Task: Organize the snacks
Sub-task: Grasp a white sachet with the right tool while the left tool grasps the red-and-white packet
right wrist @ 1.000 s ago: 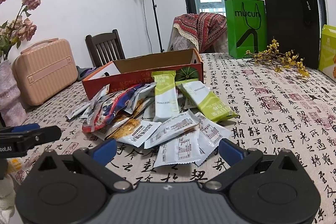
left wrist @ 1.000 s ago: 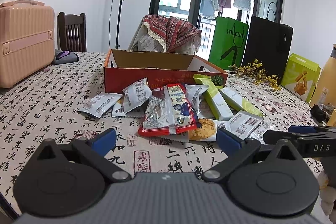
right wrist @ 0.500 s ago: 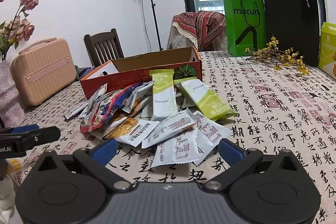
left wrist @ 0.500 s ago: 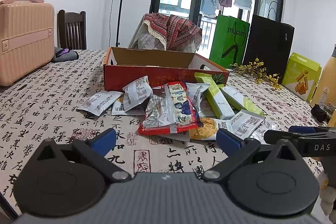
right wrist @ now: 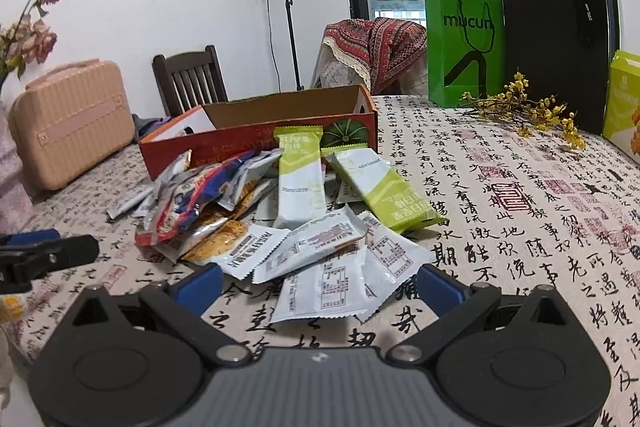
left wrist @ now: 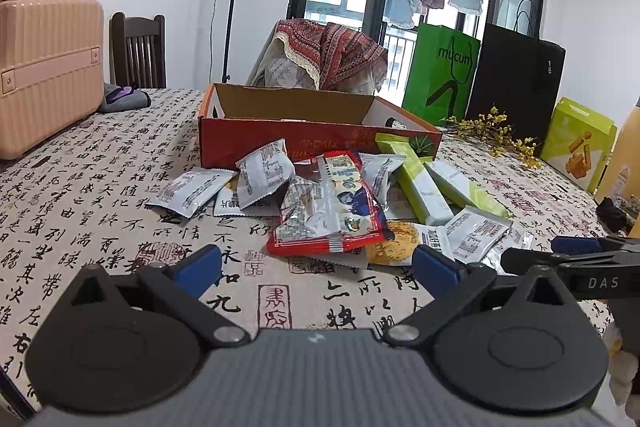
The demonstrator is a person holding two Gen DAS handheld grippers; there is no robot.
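The box (left wrist: 280,143) interior is hidden behind its near wall in both views, so whether it holds anything cannot be told; several packets at the bottom of the snack pile (left wrist: 344,203) are buried under others, and their print is too small to read; the left gripper (left wrist: 316,267) shows only its blue fingertips and black linkages, the body cut off by the lower edge, and the same goes for the right gripper (right wrist: 320,285); in the left wrist view the right gripper enters from the right edge as a black finger only.

The pile lies on the surface (left wrist: 80,195) just in front of the red box, some packets leaning on its wall; a red-edged bag (left wrist: 332,215) lies on top toward the left; two long green-and-white bars (right wrist: 300,183) slant against the box toward the right; white packets (right wrist: 320,279) with sawtooth ends fan out nearest the right gripper; a packet showing an orange biscuit (left wrist: 390,245) peeks from under the red-edged bag.

Both grippers hover above the surface, short of the pile, fingers spread wide and holding nothing.
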